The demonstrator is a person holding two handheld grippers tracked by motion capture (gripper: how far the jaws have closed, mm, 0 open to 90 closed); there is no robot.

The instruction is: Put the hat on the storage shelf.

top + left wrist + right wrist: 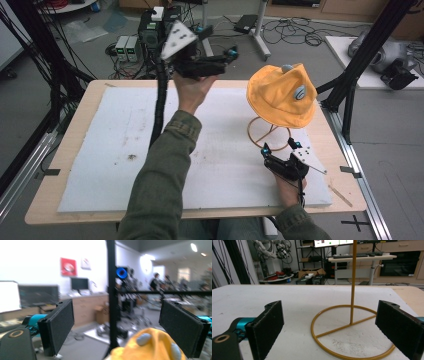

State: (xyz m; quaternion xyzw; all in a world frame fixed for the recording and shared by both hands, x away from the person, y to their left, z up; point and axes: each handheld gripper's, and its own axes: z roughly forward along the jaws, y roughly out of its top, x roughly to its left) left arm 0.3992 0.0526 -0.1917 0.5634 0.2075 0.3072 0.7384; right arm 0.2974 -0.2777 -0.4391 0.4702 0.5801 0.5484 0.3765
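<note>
One yellow hat (281, 95) sits on one gold wire stand (267, 135) at about 2 o'clock on the bench (65, 200). The left tongs (227, 55) hang raised at 12 o'clock, jaws wide and empty. The right tongs (280, 146) rest at 4 o'clock, wide open and empty, just before the stand's ring.

We find the hat (282, 95) perched atop the stand (269, 136), whose ring base rests on the foam mat (100, 150) covering the table (65, 120). The base lies just ahead of the right gripper (280, 150), between its parted jaws. The left gripper (227, 56) is raised left of the hat, the crown low between its jaws.
</note>
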